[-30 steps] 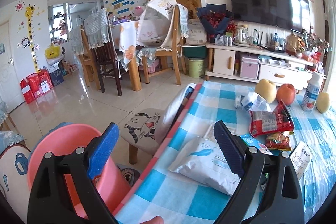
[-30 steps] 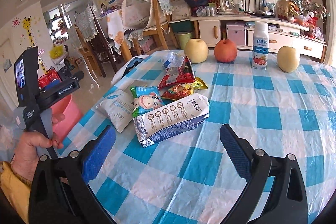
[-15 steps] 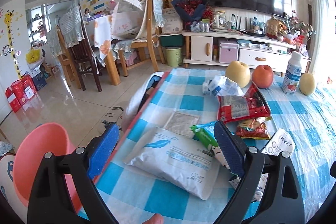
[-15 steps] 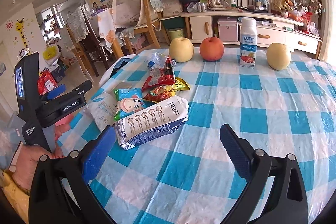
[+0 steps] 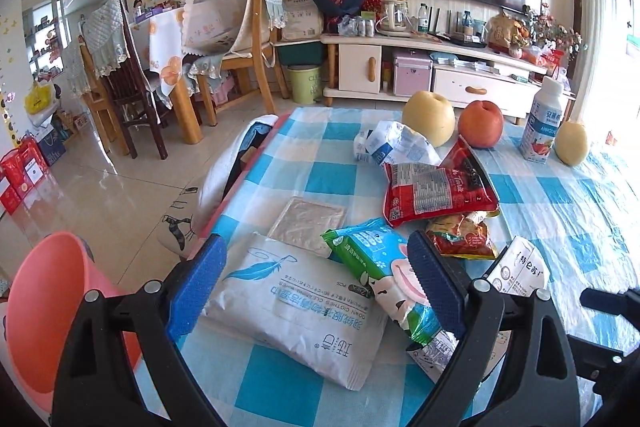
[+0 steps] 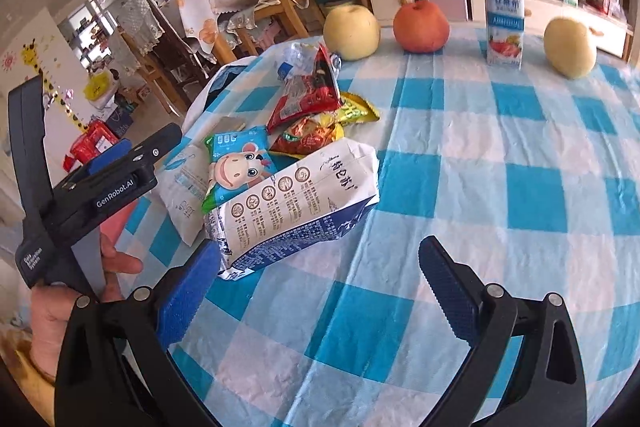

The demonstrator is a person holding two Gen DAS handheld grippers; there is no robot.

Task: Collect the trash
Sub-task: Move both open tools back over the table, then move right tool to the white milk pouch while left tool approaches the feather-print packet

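both grippers, left gripper and right gripper, gape wide over the wrappers.

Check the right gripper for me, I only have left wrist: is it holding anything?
Observer: No. The right gripper is open, with only bare tablecloth between its fingers.
Operator: Which trash is closest to it?
Observer: The white and blue bag, lying flat. Its near corner is right beside the gripper's left finger; I cannot tell whether they touch.
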